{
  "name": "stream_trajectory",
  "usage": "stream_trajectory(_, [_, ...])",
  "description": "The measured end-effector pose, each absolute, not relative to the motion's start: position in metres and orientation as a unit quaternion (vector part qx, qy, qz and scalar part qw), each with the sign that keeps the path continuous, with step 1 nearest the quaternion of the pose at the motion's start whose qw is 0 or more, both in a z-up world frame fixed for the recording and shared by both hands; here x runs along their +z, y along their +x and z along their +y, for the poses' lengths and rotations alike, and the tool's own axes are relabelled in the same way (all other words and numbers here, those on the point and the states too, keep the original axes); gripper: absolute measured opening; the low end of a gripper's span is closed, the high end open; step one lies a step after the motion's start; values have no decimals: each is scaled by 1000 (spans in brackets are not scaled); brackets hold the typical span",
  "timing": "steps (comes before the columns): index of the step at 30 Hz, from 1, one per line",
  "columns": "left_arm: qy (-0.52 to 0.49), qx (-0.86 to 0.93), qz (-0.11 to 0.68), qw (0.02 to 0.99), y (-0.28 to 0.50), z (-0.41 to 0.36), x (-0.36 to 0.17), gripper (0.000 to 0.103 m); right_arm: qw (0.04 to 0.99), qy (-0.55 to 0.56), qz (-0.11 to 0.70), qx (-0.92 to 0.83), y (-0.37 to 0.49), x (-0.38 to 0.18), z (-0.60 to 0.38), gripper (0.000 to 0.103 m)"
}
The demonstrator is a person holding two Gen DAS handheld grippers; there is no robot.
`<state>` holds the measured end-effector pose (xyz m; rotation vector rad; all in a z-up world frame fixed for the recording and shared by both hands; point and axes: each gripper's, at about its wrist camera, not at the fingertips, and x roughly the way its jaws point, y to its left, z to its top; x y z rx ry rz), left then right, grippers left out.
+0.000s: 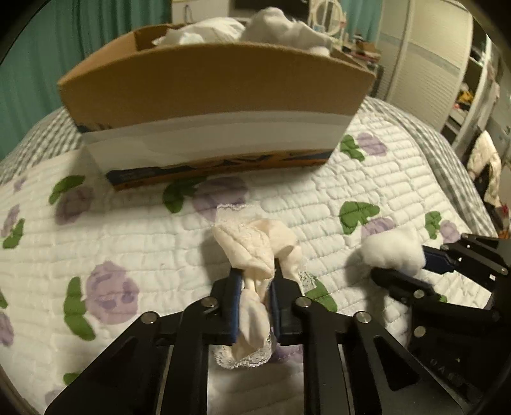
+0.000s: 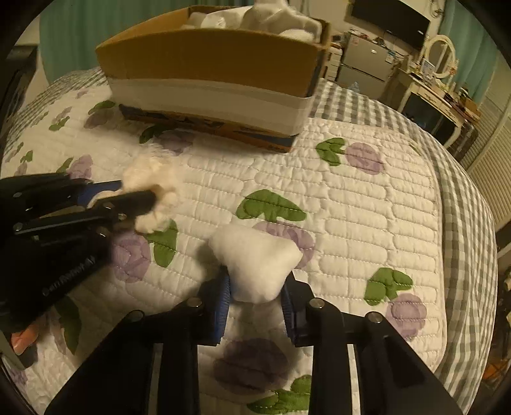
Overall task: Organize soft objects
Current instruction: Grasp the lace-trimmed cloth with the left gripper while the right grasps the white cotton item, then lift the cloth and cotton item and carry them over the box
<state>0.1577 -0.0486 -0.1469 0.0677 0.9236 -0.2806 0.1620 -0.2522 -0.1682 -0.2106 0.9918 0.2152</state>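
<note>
My left gripper [image 1: 254,277] is shut on a cream lace-trimmed cloth [image 1: 252,245] and holds it just above the quilt. It also shows in the right wrist view [image 2: 140,191] with the cloth [image 2: 150,185] bunched at its tips. My right gripper [image 2: 257,287] is shut on a white cotton wad [image 2: 255,258]; in the left wrist view it [image 1: 399,268] is at the right with the wad [image 1: 391,252]. A cardboard box [image 1: 210,86] [image 2: 210,60] stands ahead, piled with white soft things [image 1: 281,28].
The bed has a white quilt with purple flowers and green leaves [image 2: 351,198] over a grey checked cover [image 2: 463,223]. Furniture and shelves [image 2: 431,92] stand beyond the bed's right edge. Teal curtains [image 1: 38,64] hang behind.
</note>
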Motion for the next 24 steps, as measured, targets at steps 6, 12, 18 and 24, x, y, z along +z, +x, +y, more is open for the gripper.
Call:
stream_trajectory(6, [24, -121, 430, 895, 141, -38, -130, 12, 884, -80, 452, 85, 148, -148, -262, 28])
stream_trajectory(12, [27, -113, 409, 905, 118, -31, -109, 12, 901, -94, 417, 69, 128, -127, -247, 27])
stream_trajectory(18, [28, -85, 401, 912, 99, -16, -97, 12, 908, -89, 403, 69, 106, -111, -236, 27])
stream_trajectory(24, [27, -71, 373, 925, 67, -3, -67, 11, 920, -75, 376, 83, 78, -81, -219, 27])
